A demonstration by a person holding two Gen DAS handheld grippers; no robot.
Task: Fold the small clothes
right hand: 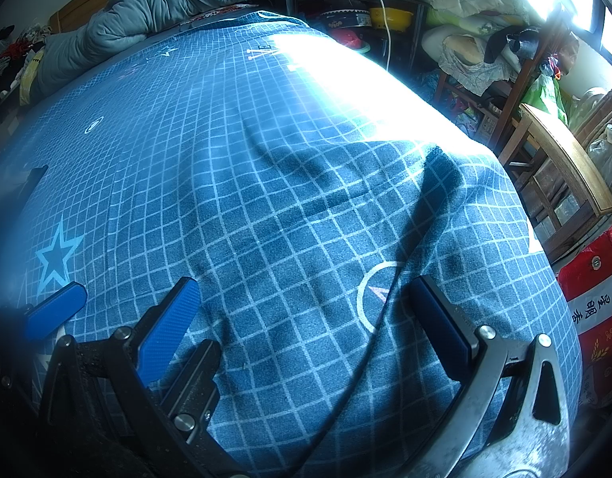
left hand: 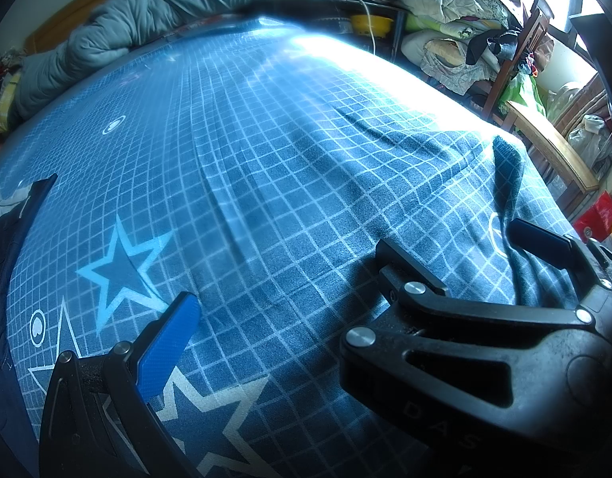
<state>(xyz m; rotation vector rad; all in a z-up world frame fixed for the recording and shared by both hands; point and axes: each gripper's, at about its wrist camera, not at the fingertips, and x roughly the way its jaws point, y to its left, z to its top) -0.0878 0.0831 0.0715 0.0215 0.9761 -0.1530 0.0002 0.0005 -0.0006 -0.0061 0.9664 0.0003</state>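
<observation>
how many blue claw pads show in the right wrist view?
3. Right claw pads: one lower left of centre, one lower right. A third at far left belongs to the left claw; its mate is out of frame.

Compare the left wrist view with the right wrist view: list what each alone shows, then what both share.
Left wrist only: dark navy clothes at the sheet's left edge, and the right tool crossing in front. Right wrist only: a red sack with printed characters, and a circle print between the open right tool's fingers. Both: the blue grid sheet, the grey quilt, the yellow bowl, and the left tool, open.
</observation>
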